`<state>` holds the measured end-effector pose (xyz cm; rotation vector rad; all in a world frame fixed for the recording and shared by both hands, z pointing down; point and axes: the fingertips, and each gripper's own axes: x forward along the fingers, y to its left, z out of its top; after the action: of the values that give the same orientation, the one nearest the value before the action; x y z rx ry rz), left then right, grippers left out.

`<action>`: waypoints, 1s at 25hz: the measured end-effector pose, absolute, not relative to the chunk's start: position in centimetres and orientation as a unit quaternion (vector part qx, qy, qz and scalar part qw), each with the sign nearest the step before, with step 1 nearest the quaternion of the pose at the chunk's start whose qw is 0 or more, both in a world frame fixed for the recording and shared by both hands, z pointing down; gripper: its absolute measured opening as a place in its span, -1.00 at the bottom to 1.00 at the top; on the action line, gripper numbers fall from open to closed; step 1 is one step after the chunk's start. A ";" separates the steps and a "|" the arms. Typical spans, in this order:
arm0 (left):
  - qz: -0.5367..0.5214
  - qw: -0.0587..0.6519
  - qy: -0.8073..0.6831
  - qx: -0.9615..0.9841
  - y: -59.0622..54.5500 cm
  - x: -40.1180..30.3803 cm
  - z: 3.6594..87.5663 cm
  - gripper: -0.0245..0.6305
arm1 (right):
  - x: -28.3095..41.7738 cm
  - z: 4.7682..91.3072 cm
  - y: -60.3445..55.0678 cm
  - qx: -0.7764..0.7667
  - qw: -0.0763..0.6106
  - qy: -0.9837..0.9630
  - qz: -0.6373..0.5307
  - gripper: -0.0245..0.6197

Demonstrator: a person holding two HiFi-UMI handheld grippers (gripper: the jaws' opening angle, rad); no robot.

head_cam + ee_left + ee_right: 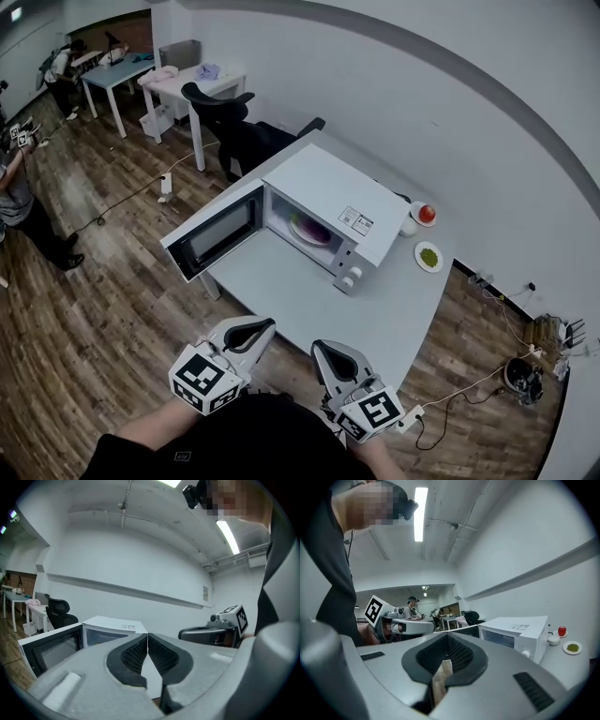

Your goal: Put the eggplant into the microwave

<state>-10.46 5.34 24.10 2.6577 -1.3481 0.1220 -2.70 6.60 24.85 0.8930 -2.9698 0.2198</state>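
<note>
Purple eggplant [309, 229] inside open microwave [330, 190], well apart from left tool [268, 324], right tool [318, 348]

— Where did the microwave [328, 192] stand?

— On the pale grey desk [281, 286], turned at a slant. It was a white box with a label on its flat top and two round knobs [349, 278] on the panel at its near right corner.

— And its door [217, 232]?

— Swung wide open to the left, out toward the desk's left edge, with its dark window showing.

— The eggplant [311, 229]?

— Already inside. It was a purplish shape lying on a pale round plate [293, 223] on the floor of the lit white cavity, too small to make out its ends.
</note>
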 end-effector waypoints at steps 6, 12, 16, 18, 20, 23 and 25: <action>0.045 0.064 -0.461 0.884 5.4 -11.5 23.9 -0.89 | -3.2 25.6 6.2 0.294 0.031 -0.953 0.065 -0.89; 0.039 0.067 -0.473 0.878 5.6 -12.3 23.9 -0.90 | -3.3 25.0 6.3 0.296 0.030 -0.953 0.059 -0.89; 0.036 0.065 -0.476 0.876 5.5 -12.5 23.6 -0.90 | -3.1 24.9 6.1 0.295 0.025 -0.953 0.062 -0.89; 0.035 0.066 -0.476 0.876 5.5 -12.4 23.5 -0.90 | -3.0 24.8 6.1 0.295 0.023 -0.953 0.064 -0.89; 0.033 0.067 -0.476 0.876 5.5 -12.3 23.3 -0.90 | -3.1 24.8 6.1 0.293 0.022 -0.954 0.065 -0.89; 0.033 0.062 -0.474 0.878 5.5 -11.9 23.0 -0.90 | -3.0 24.9 5.8 0.293 0.023 -0.954 0.064 -0.89; 0.034 0.060 -0.474 0.878 5.4 -11.7 23.0 -0.90 | -2.9 24.9 5.6 0.294 0.023 -0.953 0.065 -0.89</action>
<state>-11.73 5.36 23.02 2.6588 -1.4337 0.1036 -2.88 5.63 24.95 0.9101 -2.9517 0.1999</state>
